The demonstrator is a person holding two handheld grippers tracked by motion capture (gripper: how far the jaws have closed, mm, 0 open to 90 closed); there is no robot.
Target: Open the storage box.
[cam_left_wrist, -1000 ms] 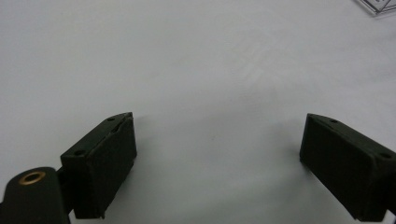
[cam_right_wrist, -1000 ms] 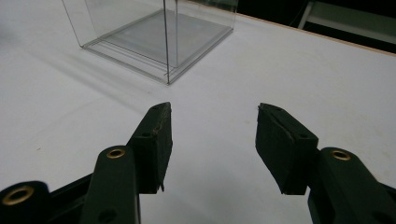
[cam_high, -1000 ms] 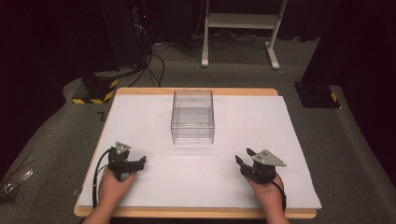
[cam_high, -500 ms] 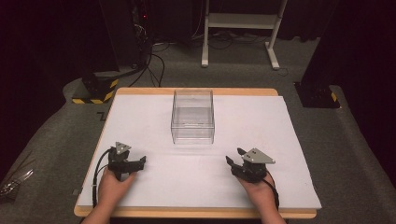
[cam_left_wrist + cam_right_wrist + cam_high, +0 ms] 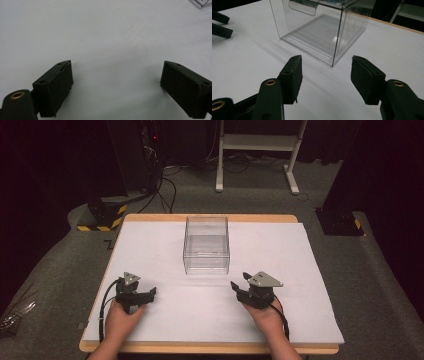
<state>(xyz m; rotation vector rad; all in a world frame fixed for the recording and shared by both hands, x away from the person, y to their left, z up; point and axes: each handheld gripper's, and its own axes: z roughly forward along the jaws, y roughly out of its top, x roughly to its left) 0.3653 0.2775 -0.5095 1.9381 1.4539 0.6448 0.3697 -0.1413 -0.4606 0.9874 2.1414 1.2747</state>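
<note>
The left gripper (image 5: pixel 150 292) rests low on the table (image 5: pixel 300 270) near its front left, fingers (image 5: pixel 56 87) spread wide and empty, seemingly parked. The clear box (image 5: pixel 206 245) stands open-topped mid-table, within reach of both hands. The right gripper (image 5: pixel 239 290), fingers (image 5: pixel 292 77) released and empty, points at the box's near corner, probably readying an approach.

Both hands enter from the near edge: the left gripper (image 5: pixel 150 292) (jaws spread wide, nothing between them) sits low, and the right gripper (image 5: pixel 238 286) is likewise spread and empty.
</note>
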